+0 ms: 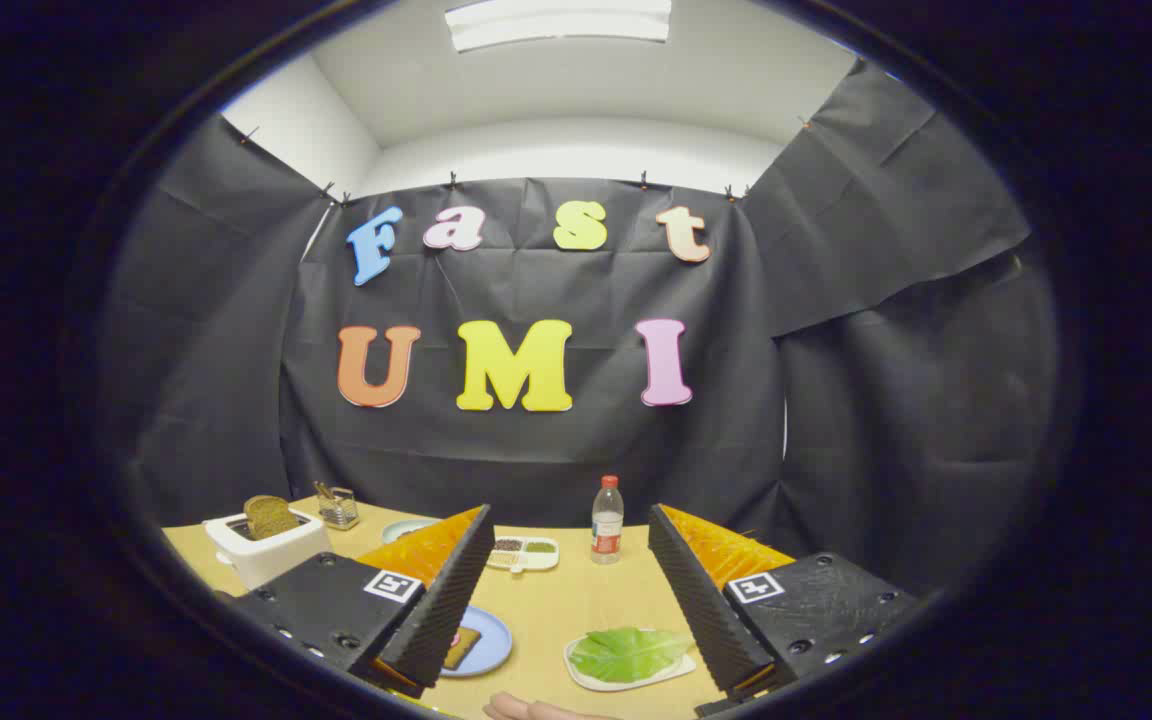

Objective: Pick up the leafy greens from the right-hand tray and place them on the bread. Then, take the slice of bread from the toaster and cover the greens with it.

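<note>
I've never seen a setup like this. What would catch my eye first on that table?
Probably the green leaf on its white tray, lying between the open jaws of the gripper. Next, the white toaster beyond the left jaw, a brown bread slice poking from its slot, and the water bottle standing farther back.

Single fisheye view from a camera riding on the tongs [571,600], looking forward along their two fingers, which stand apart low in the field. The camera sits above the near end of the counter [576,610] and faces level toward the booth's back wall [536,450], taking in the counter top, the side walls and the ceiling light [558,20] overhead.
</note>
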`<control>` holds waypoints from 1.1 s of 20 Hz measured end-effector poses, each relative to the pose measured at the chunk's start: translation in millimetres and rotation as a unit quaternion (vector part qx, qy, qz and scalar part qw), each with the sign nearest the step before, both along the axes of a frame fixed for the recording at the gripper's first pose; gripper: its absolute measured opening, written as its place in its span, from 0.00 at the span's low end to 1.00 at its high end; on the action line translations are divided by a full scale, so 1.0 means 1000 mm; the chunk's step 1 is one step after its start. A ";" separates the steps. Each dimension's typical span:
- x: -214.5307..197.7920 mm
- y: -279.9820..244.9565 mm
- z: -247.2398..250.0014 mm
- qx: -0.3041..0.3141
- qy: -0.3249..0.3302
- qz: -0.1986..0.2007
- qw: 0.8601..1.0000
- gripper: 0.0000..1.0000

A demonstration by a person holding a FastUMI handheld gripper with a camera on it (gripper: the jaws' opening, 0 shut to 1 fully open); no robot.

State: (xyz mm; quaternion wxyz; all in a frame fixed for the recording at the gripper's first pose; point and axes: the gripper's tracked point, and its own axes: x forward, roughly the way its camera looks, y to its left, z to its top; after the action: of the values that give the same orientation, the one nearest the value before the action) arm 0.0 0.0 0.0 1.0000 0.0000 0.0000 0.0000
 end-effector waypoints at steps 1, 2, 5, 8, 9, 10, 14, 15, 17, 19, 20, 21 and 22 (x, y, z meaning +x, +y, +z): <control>0.002 -0.003 -0.002 0.005 -0.002 0.001 1.000 0.95; 0.005 -0.007 -0.007 0.010 0.001 0.000 1.000 0.95; 0.021 -0.010 -0.017 0.014 0.012 0.015 1.000 0.95; 0.040 -0.015 -0.025 0.006 0.015 0.019 1.000 0.95; 0.047 -0.016 -0.027 0.001 0.017 0.018 1.000 0.95; 0.051 -0.018 -0.031 -0.004 0.021 0.015 1.000 0.95; 0.063 -0.028 -0.040 0.012 0.040 0.005 0.999 0.95; 0.065 -0.034 -0.041 0.015 0.041 -0.002 0.999 0.95; 0.069 -0.048 -0.048 0.019 0.050 -0.013 0.999 0.95; 0.075 -0.061 -0.053 0.023 0.053 -0.023 0.998 0.95; 0.079 -0.071 -0.062 0.018 0.061 -0.033 0.997 0.95; 0.083 -0.078 -0.071 0.013 0.067 -0.038 0.997 0.95; 0.088 -0.082 -0.080 0.008 0.075 -0.038 0.996 0.95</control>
State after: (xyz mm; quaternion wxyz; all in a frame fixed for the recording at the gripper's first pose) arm 87.6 -82.0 -80.3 0.9964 0.0083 0.0749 -0.0379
